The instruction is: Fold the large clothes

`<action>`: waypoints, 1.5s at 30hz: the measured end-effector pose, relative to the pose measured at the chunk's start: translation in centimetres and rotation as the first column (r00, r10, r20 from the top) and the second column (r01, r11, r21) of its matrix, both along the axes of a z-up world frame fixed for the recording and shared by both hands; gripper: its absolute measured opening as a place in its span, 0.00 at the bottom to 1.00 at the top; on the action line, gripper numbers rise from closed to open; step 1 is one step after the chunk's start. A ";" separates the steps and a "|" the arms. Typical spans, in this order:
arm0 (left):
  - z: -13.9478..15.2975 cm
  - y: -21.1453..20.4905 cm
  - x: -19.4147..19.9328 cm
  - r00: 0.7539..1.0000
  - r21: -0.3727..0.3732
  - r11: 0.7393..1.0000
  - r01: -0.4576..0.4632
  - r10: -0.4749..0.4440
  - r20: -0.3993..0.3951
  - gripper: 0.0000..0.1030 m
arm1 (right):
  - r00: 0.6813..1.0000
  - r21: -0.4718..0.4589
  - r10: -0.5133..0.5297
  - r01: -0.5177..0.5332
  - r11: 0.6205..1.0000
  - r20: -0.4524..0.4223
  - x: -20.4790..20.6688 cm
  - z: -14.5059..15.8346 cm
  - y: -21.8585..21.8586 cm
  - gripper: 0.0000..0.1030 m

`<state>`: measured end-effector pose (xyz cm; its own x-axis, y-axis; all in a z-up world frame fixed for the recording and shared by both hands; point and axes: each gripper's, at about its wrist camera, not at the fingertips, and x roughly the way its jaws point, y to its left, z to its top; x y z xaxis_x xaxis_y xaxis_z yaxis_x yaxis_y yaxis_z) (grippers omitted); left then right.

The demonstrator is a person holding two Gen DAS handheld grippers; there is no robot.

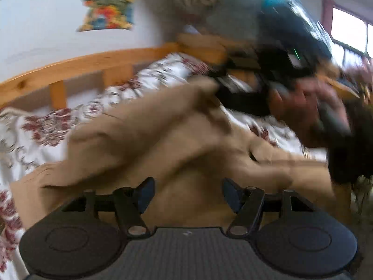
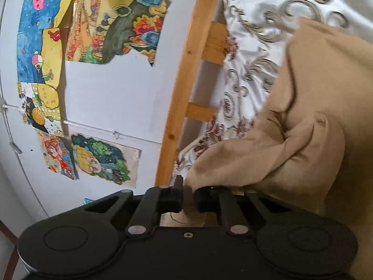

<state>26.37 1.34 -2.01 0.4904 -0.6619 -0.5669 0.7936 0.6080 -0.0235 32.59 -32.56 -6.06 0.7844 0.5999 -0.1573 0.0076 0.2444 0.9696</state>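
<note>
Motion blur smears the right gripper and the hand holding it (grip unreadable).

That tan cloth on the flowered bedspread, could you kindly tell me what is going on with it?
A person holding a claw in each hand is folding a large tan fabric garment on a bed with a white, red-flowered bedspread and a wooden frame. The right claw is shut on an edge of the garment, lifting it. The left claw is open above the cloth, gripping nothing. The left view is blurred by motion.
</note>
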 end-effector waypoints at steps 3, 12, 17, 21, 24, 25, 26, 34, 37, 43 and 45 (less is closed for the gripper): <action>-0.2 -1.8 1.3 0.999 -0.070 0.998 -0.001 -0.001 -0.033 0.59 | 0.999 -0.058 0.020 -0.018 0.998 0.035 1.1 1.6 0.3 0.08; -2.5 -1.9 6.3 0.978 -0.179 0.978 -0.106 0.070 -0.198 0.55 | 0.997 -0.091 0.059 -0.055 0.994 0.040 1.5 1.7 -0.7 0.07; -4.2 -3.0 8.8 0.975 -0.072 0.985 -0.155 0.141 -0.171 0.44 | 0.994 -0.102 0.091 -0.085 0.991 0.054 2.0 1.8 -0.9 0.06; -4.2 -6.1 9.5 0.963 0.060 0.964 -0.259 0.253 0.093 0.36 | 0.989 -0.116 0.116 -0.105 0.988 0.095 1.8 2.1 -1.1 0.06; -4.8 -7.6 9.0 0.941 0.140 0.951 -0.277 0.239 0.238 0.36 | 0.979 -0.155 0.149 -0.127 0.980 0.138 0.5 1.8 -1.6 0.05; -5.1 -7.6 8.6 0.947 0.162 0.951 -0.263 0.223 0.231 0.39 | 0.976 -0.178 0.161 -0.135 0.975 0.143 -0.1 1.5 -1.7 0.05; -5.4 -7.2 7.9 0.958 0.170 0.957 -0.235 0.199 0.205 0.45 | 0.974 -0.207 0.176 -0.144 0.968 0.143 -0.8 1.0 -1.7 0.05; -6.1 2.7 -0.1 0.971 -0.022 0.989 -0.147 0.140 -0.196 0.67 | 0.978 -0.268 0.203 -0.187 0.945 0.036 -5.8 -3.3 -2.3 0.05; -5.9 6.9 0.5 0.902 -0.140 0.933 -0.331 0.269 -0.338 0.68 | 0.977 -0.297 0.214 -0.210 0.931 -0.018 -6.8 -3.9 -2.5 0.09; -6.2 12.6 5.1 0.735 -0.253 0.743 -0.620 0.437 -0.519 0.70 | 0.979 -0.320 0.159 -0.193 0.928 -0.129 -8.5 -5.0 -4.4 0.50; -6.2 12.6 6.3 0.712 -0.251 0.721 -0.646 0.451 -0.538 0.70 | 0.986 -0.313 0.105 -0.142 0.939 -0.132 -9.0 -5.1 -5.6 0.56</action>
